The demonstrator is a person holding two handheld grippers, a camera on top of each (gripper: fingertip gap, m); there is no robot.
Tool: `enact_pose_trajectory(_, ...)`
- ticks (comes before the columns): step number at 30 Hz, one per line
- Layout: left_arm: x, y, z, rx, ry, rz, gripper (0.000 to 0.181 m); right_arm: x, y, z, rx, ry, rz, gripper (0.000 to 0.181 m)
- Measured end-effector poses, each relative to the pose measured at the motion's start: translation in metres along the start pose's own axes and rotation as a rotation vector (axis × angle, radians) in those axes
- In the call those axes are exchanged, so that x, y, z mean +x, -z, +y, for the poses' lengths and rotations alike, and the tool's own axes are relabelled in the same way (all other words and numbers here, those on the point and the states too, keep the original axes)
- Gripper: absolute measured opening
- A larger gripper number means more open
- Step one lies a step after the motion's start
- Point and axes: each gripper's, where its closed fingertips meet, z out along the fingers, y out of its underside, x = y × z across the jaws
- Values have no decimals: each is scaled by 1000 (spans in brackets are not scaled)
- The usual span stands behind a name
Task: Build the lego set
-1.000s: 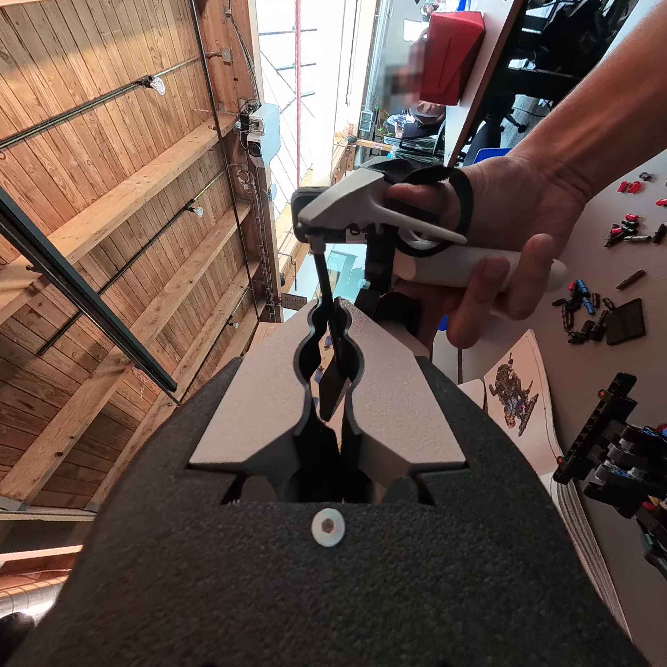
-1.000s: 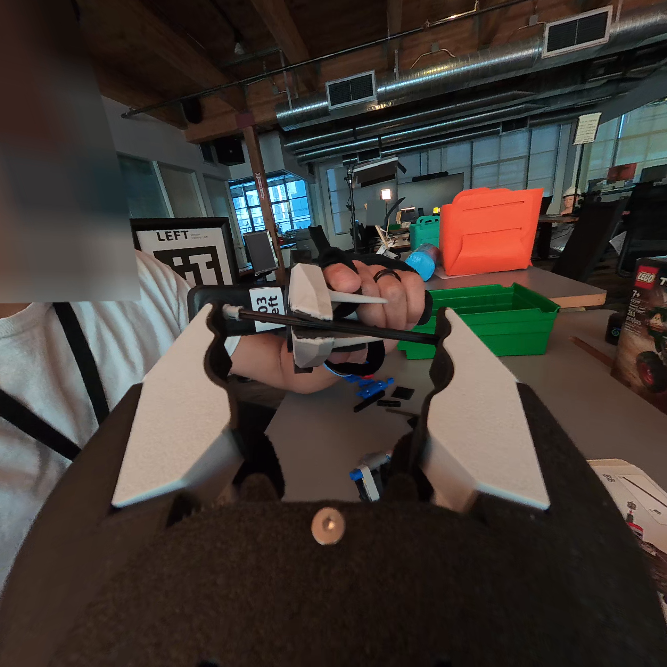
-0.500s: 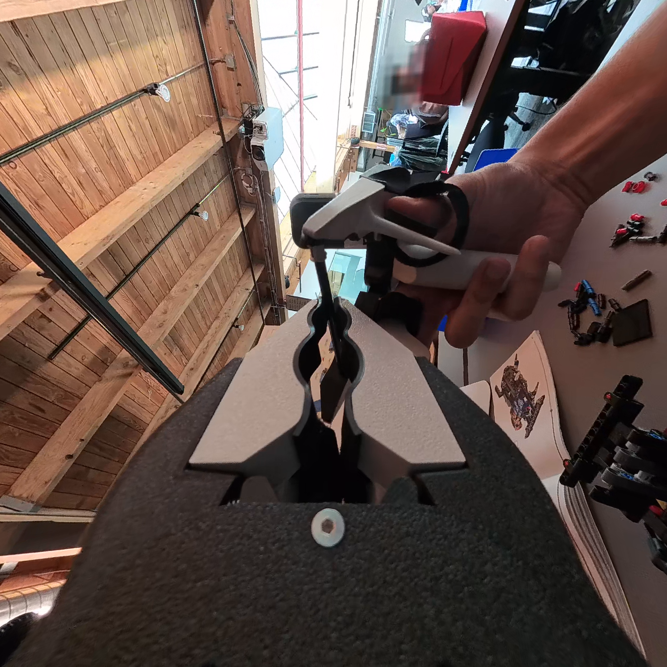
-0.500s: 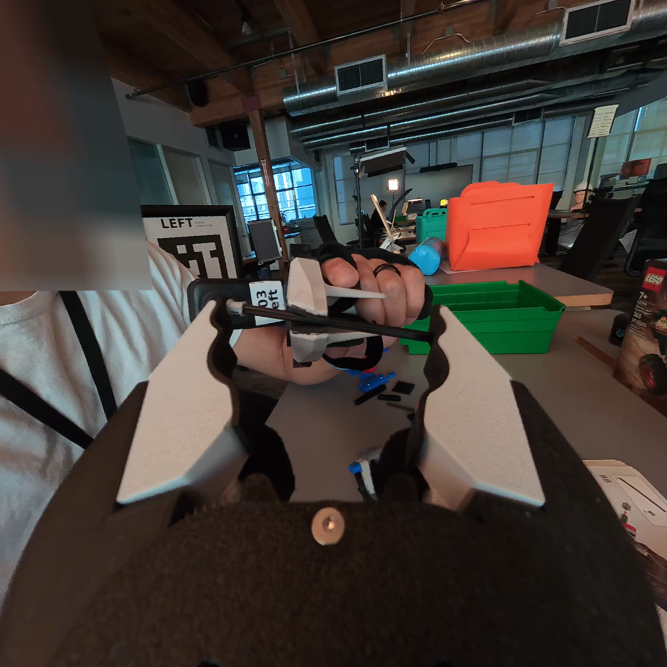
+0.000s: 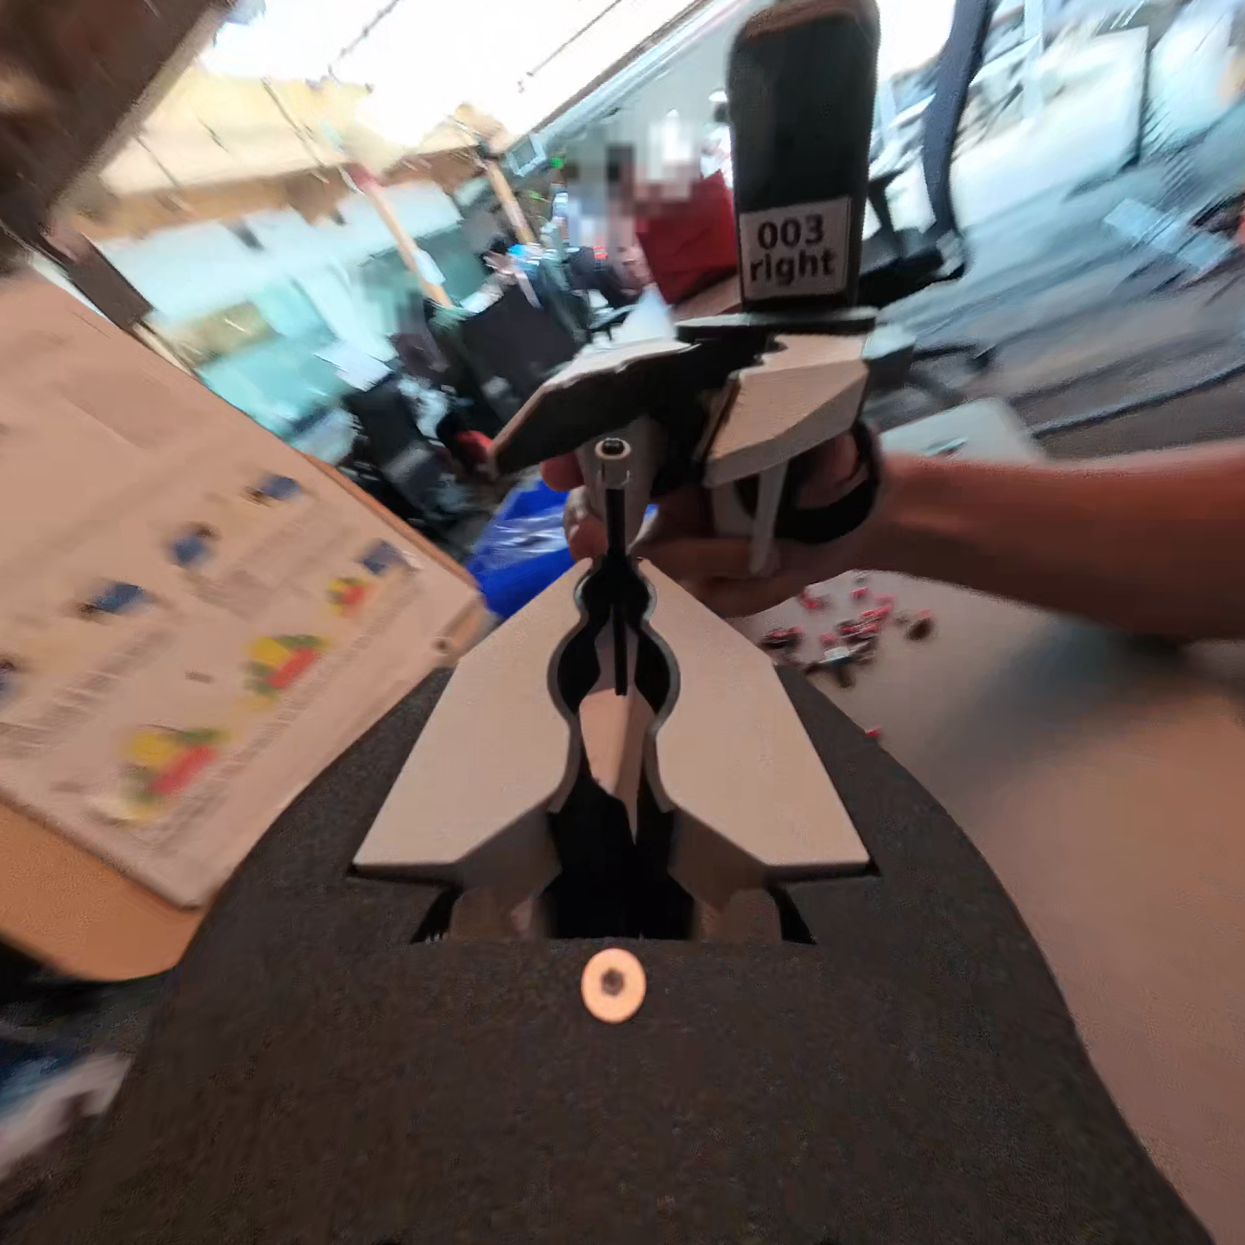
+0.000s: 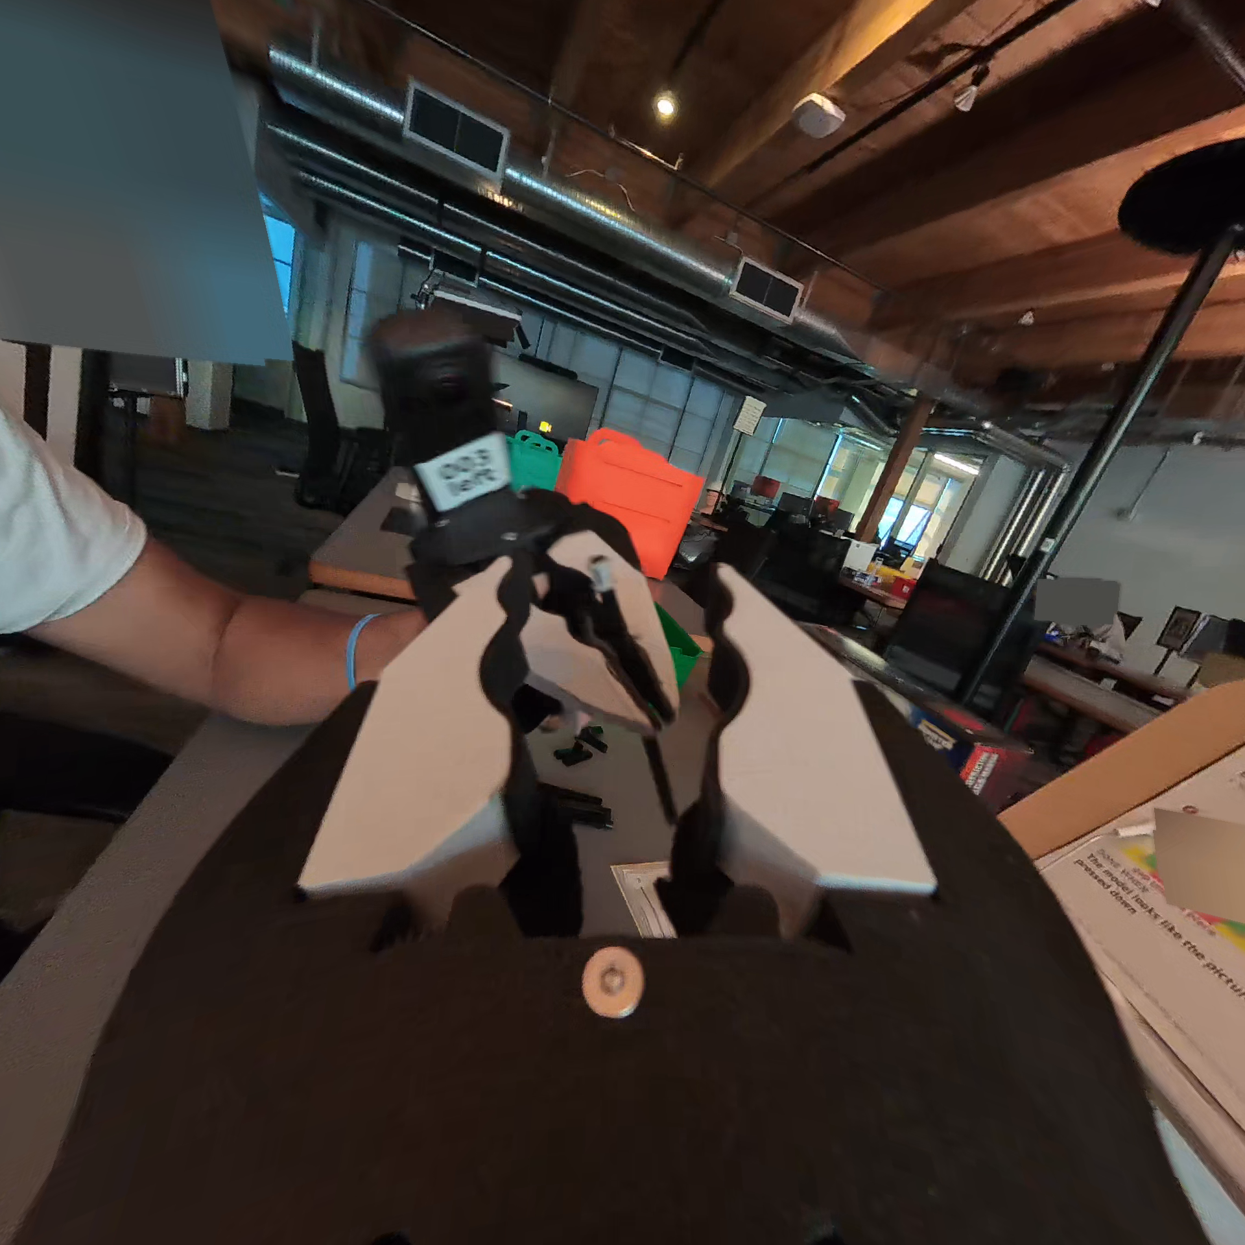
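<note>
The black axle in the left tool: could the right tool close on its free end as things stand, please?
Probably yes. The right tool is open, and the black axle, clamped in the shut left tool, sticks out toward the gap between its fingers, with nothing seen between.

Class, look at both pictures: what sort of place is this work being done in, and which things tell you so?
Probably an open-plan workshop or office loft. Clues: exposed metal ducts under a wooden ceiling, rows of desks with screens, and storage bins on a nearby table.
</note>
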Motion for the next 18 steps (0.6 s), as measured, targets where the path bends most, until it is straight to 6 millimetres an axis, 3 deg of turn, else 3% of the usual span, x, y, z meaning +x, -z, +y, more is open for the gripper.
enact_pose_trajectory(2,2,-1,2,28,153,73,1,1,0,-1,6,2,17,34)
enact_pose_trajectory(4,4,-2,4,28,225,119,1,3,-1,6,-32,-18,10,28)
enact_pose_trajectory(10,4,-6,14,-27,238,120,1,7,-2,18,-75,-35,18,6)
enact_pose_trajectory(18,8,-4,11,-34,246,144,0,6,1,17,-23,-88,-33,6)
